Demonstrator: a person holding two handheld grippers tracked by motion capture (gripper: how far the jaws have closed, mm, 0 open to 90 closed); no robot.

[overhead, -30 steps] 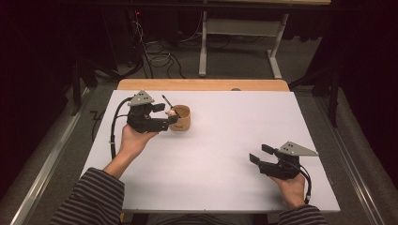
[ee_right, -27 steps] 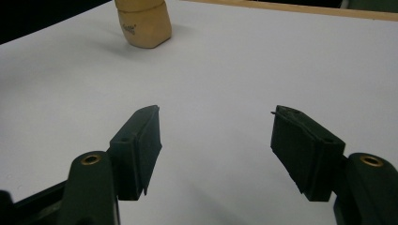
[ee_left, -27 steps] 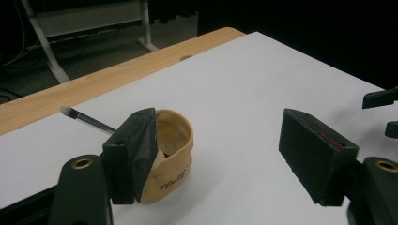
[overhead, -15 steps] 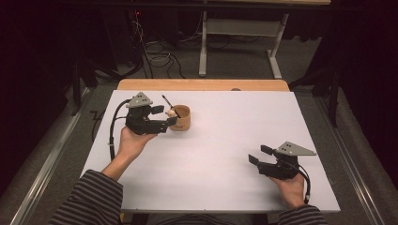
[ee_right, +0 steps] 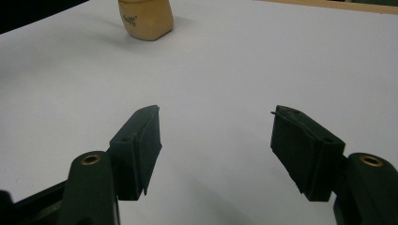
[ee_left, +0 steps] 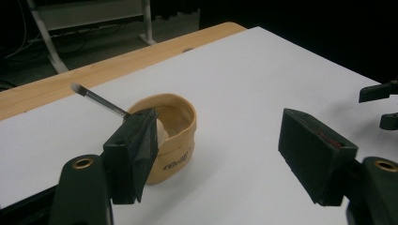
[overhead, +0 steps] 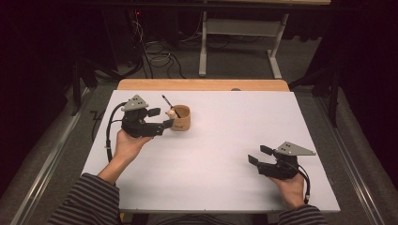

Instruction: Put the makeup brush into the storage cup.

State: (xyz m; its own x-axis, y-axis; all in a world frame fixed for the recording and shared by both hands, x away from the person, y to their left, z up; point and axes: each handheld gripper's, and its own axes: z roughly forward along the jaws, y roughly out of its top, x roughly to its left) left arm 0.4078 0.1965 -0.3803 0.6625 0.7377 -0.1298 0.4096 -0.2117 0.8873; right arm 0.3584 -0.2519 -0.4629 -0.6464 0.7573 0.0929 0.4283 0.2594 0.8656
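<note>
A small tan soft-sided cup [overhead: 181,119] stands on the white table top [overhead: 225,140], at its far left. A thin dark brush [overhead: 166,101] leans out of it, and something pale and round lies inside. My left gripper [overhead: 162,117] is just left of the cup, pointing at it, open with nothing between its jaws. In the left gripper view the cup [ee_left: 176,140] sits behind the left jaw and the brush [ee_left: 96,97] sticks out up-left. My right gripper [overhead: 259,154] rests near the front right, open and empty. Its own view has the cup [ee_right: 146,18] far off.
A bare wooden strip [overhead: 202,85] runs along the table's far edge. Beyond it are metal desk legs [overhead: 203,51] and cables on a dark floor. The right gripper's jaw tips [ee_left: 382,101] appear at the right edge of the left gripper view.
The left gripper has eased slightly left, away from the cup. The right gripper has kept still.
</note>
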